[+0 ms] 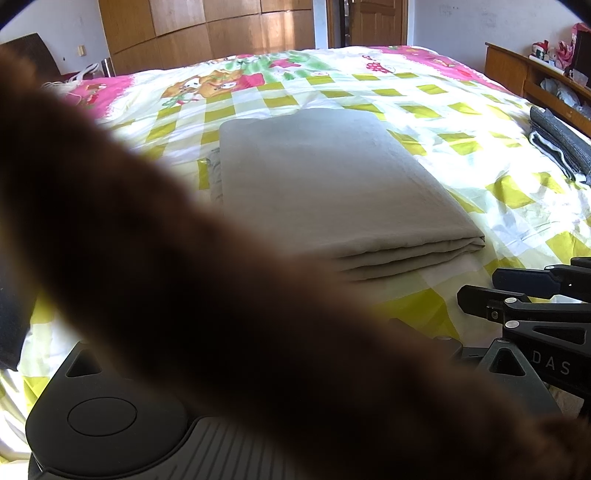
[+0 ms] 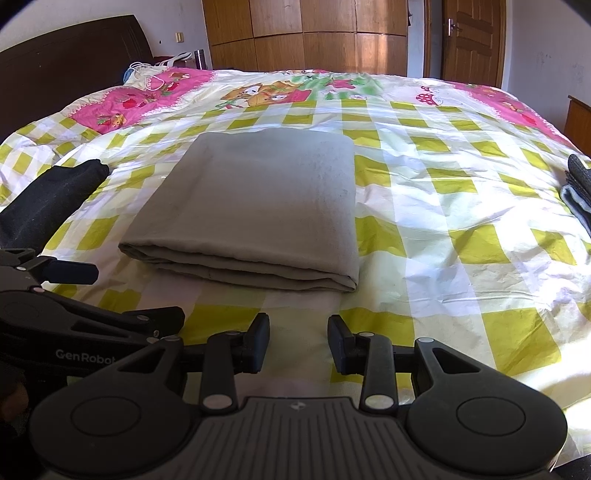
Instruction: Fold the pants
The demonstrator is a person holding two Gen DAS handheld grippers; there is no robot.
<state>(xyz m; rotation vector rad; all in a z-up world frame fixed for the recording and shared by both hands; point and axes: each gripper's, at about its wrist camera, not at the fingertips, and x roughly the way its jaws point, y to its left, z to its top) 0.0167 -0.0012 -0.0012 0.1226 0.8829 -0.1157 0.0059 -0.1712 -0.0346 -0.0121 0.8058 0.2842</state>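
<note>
The grey pants [image 1: 325, 184] lie folded into a neat rectangle on the bed, also in the right wrist view [image 2: 255, 206]. My right gripper [image 2: 298, 343] is open and empty, just short of the pants' near folded edge. It shows in the left wrist view [image 1: 480, 288] at the right. My left gripper [image 2: 136, 297] shows from the side in the right wrist view at the lower left, fingers apart and empty. In its own view a blurred brown shape [image 1: 184, 295] close to the lens hides its fingers.
The bed has a yellow-checked cover [image 2: 461, 221]. A dark folded garment pile [image 1: 561, 144] lies at the right edge, a black cloth [image 2: 55, 195] at the left. A dark headboard [image 2: 66, 62] stands at the left, with a wooden wardrobe [image 2: 303, 33] and a door [image 2: 472, 40] behind.
</note>
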